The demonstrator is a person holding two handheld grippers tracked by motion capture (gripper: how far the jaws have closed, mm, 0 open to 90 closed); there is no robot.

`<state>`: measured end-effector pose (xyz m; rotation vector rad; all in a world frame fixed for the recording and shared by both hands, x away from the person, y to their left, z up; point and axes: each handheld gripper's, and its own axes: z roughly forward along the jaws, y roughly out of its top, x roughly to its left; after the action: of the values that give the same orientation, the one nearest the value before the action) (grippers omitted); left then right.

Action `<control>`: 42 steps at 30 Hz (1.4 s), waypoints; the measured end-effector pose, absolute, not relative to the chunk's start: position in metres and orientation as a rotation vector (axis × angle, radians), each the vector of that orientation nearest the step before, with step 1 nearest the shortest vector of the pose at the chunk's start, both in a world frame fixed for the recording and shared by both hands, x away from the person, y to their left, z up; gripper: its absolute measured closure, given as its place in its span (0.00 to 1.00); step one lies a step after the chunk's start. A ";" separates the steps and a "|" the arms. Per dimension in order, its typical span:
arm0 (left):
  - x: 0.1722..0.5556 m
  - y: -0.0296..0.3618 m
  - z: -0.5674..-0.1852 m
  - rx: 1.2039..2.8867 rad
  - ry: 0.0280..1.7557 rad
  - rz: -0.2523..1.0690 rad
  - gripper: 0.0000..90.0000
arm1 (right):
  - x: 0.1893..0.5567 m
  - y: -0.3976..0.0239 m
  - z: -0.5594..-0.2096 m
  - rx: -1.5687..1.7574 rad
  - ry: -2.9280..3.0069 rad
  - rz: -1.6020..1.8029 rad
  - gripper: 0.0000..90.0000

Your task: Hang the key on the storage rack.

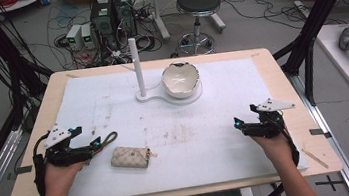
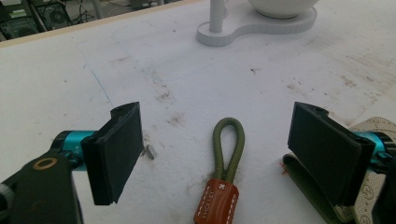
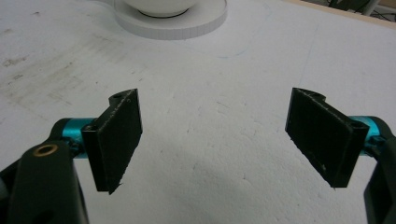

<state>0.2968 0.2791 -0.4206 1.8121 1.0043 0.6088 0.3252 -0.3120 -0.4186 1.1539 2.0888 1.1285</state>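
Note:
A beige quilted key pouch [image 1: 129,157] lies on the white mat, left of centre near the front. Its olive cord loop [image 1: 109,138] with an orange leather tab [image 2: 215,203] points away from it toward my left gripper [image 1: 95,144]. In the left gripper view the loop [image 2: 229,144] lies flat on the mat between the wide-open jaws of the left gripper [image 2: 217,135], touching neither pad. The pouch's edge [image 2: 376,127] peeks out behind the right-hand jaw. My right gripper [image 1: 237,123] rests at the front right, and the right gripper [image 3: 215,135] is open over bare mat.
A white stand [image 1: 170,97] with an upright post [image 1: 136,65] and a white bowl [image 1: 180,78] sits at the back centre of the mat [image 1: 223,97]. Its base [image 3: 173,24] lies ahead of the right gripper. The mat carries brown stains mid-table. Wooden table edges frame the mat.

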 end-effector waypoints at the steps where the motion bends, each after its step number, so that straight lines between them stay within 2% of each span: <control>1: 0.297 0.279 -0.421 1.812 1.004 0.606 0.20 | 0.325 -0.312 -0.419 1.152 2.090 1.127 0.21; 11: 0.297 0.279 -0.422 1.830 1.009 0.593 0.20 | 0.326 -0.312 -0.419 1.147 2.095 1.123 0.21; 24: 0.298 0.291 -0.442 1.948 1.057 0.516 0.20 | 0.331 -0.303 -0.421 1.134 2.126 1.116 0.21; 36: 0.308 0.286 -0.451 2.013 1.037 0.466 0.23 | 0.331 -0.302 -0.423 1.128 2.147 1.099 0.21; 37: 0.310 0.284 -0.452 2.040 1.015 0.443 0.29 | 0.329 -0.302 -0.423 1.129 2.148 1.097 0.21; 42: 0.314 0.282 -0.455 2.115 0.970 0.420 0.43 | 0.327 -0.304 -0.423 1.129 2.140 1.102 0.21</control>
<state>0.3143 0.2822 -0.4552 2.1151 0.9700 0.4197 0.3271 -0.3045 -0.4232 1.1292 2.1400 1.1020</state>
